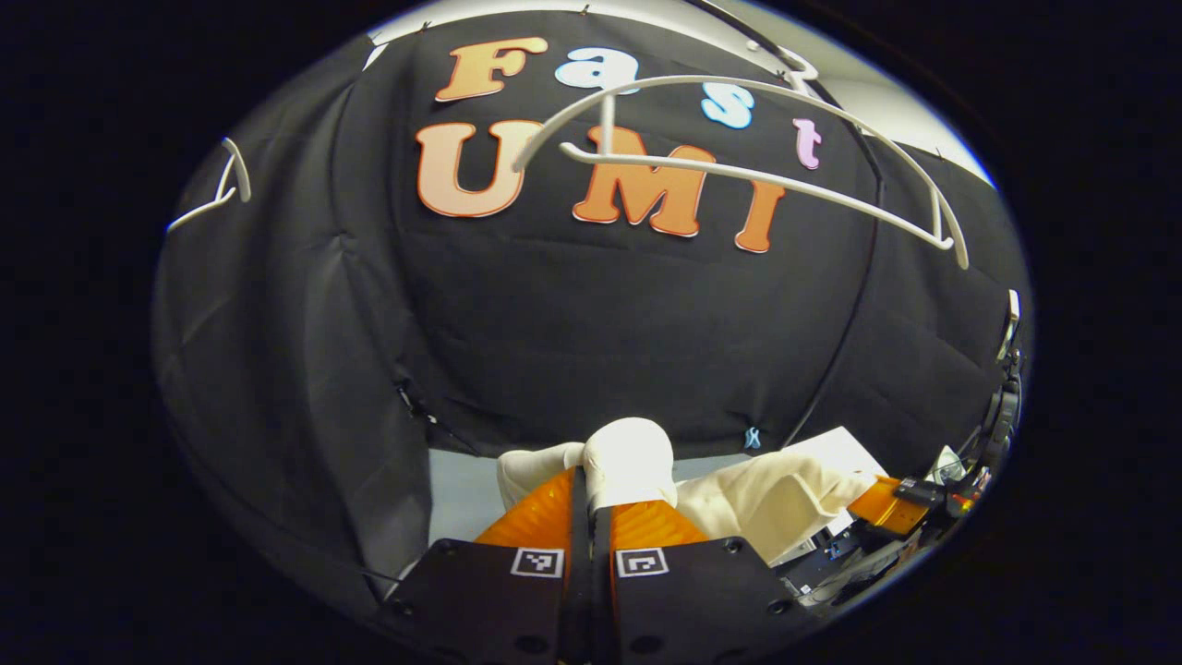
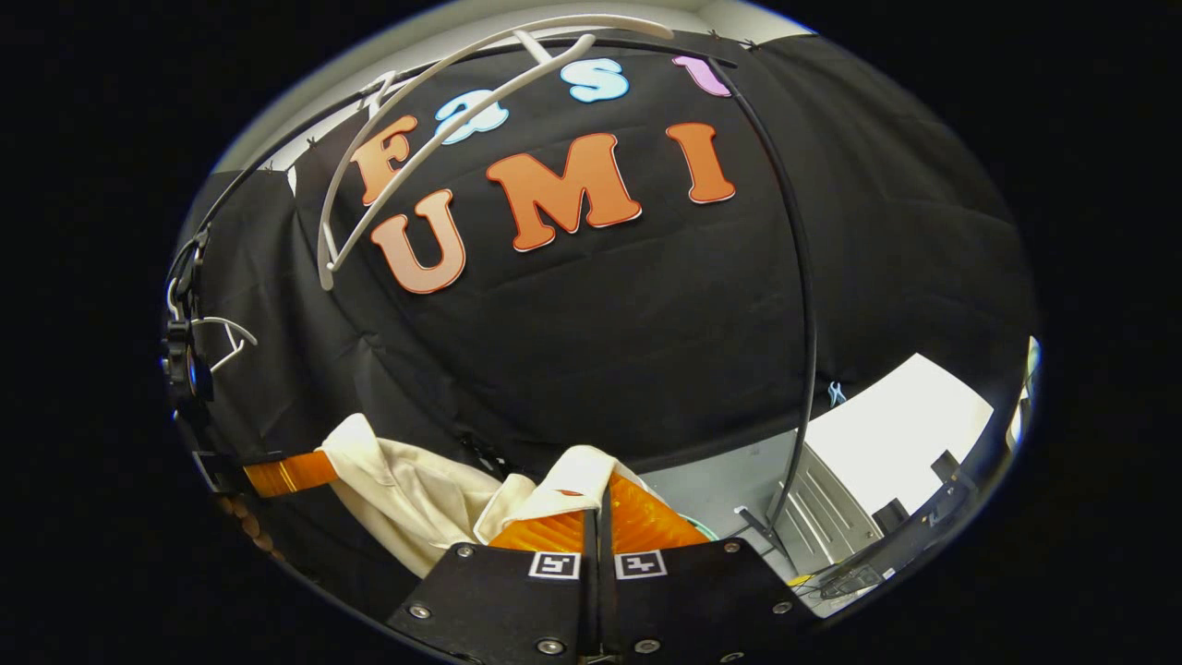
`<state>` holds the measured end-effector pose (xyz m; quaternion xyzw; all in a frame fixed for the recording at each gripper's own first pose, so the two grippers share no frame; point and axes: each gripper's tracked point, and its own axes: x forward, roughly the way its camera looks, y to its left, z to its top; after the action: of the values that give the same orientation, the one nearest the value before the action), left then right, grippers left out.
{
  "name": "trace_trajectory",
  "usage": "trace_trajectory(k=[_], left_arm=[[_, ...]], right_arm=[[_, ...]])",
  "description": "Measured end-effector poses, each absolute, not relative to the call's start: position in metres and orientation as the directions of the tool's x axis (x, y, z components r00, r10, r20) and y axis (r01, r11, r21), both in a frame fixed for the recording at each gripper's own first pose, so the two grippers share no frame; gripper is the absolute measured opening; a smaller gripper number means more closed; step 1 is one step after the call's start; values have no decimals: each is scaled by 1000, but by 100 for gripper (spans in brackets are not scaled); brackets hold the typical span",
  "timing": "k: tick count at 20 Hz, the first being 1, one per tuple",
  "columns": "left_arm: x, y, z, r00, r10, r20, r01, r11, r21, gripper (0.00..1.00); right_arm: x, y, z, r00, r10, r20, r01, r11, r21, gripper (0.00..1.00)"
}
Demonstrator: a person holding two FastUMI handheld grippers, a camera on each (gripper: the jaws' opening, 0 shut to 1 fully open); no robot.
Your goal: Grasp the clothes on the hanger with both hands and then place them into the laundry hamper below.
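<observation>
Clamped between the fingers of my left tongs (image 1: pixel 591 503) is a bunched fold of the cream shirt (image 1: pixel 766 499), bulging up over the tips like a soft knob. My right tongs (image 2: pixel 596 517) pinch another edge of the same shirt, what looks like a collar or hem folded over the fingers. Both pairs are pressed together on cloth, so the shirt hangs stretched between my two hands, low in the booth and well below the white hanger (image 1: pixel 739 175), which hangs bare above. Holding it at two points keeps it spread rather than trailing, which should make lowering it easier. In the right gripper view the cloth sags in loose creases toward my other hand; it is thin, pale and limp. I cannot make out the hamper for certain; I judge it sits somewhere below, so the drop is not yet done.
</observation>
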<state>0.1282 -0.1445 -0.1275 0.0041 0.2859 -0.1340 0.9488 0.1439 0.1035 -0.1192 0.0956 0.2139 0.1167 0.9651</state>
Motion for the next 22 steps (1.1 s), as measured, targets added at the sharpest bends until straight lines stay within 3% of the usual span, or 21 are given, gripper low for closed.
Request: trace_trajectory(k=[8, 22], left_arm=[[112, -203, -154, 724, -344, -598, 346, 931, -117, 7], [69, -172, -270, 525, -244, -815, 212, 965, -153, 7]], right_arm=[[132, 102, -139, 854, 283, -437, -208, 955, 212, 0], [113, 87, -237, 726, 246, -642, -219, 968, 123, 0]])
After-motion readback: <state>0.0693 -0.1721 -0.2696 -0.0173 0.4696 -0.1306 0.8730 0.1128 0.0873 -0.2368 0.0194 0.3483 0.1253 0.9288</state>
